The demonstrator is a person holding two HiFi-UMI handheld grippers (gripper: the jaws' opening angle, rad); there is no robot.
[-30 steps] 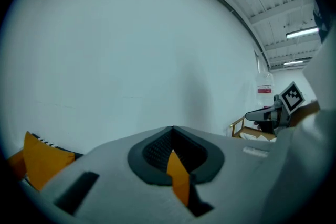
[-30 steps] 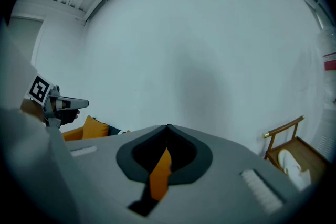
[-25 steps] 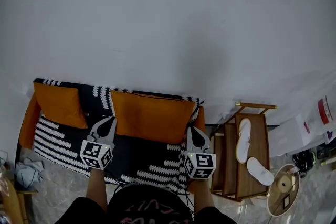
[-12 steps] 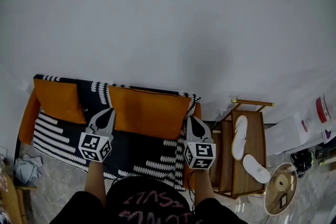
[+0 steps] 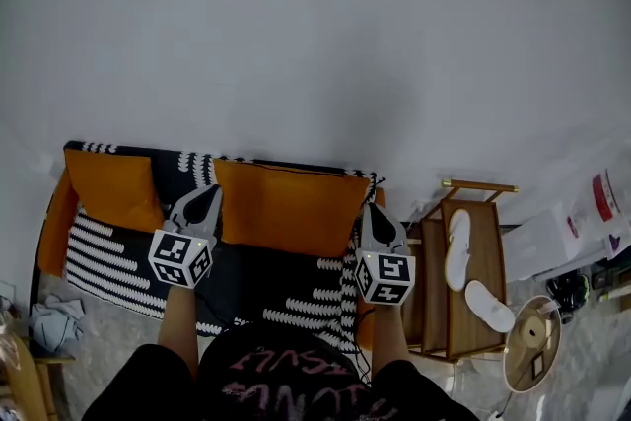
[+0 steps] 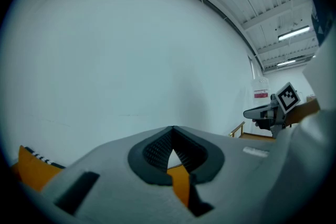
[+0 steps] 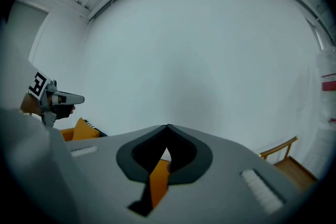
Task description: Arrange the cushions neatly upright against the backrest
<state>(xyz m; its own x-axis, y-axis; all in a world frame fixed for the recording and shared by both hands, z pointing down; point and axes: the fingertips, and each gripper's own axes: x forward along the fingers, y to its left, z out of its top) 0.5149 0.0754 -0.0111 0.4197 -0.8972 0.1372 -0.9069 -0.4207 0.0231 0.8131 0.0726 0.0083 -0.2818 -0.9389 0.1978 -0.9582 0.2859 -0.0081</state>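
Observation:
A large orange cushion (image 5: 286, 207) leans against the backrest of a sofa with a black-and-white patterned cover (image 5: 108, 256). My left gripper (image 5: 209, 192) is shut on the cushion's left edge and my right gripper (image 5: 371, 208) is shut on its right edge. In the left gripper view (image 6: 173, 136) and the right gripper view (image 7: 168, 139) a strip of orange fabric shows in the slot under the closed tips. A smaller orange cushion (image 5: 116, 190) stands at the sofa's left end, apart from both grippers.
A white wall rises right behind the sofa. To the right stands a wooden rack (image 5: 434, 296) with white slippers (image 5: 490, 306) on it. A round stand (image 5: 532, 342) and papers (image 5: 582, 232) lie further right. Grey cloth (image 5: 49, 325) sits by the sofa's left front.
Both grippers have risen a little, still shut, and the large cushion has come up with them toward the top of the backrest.

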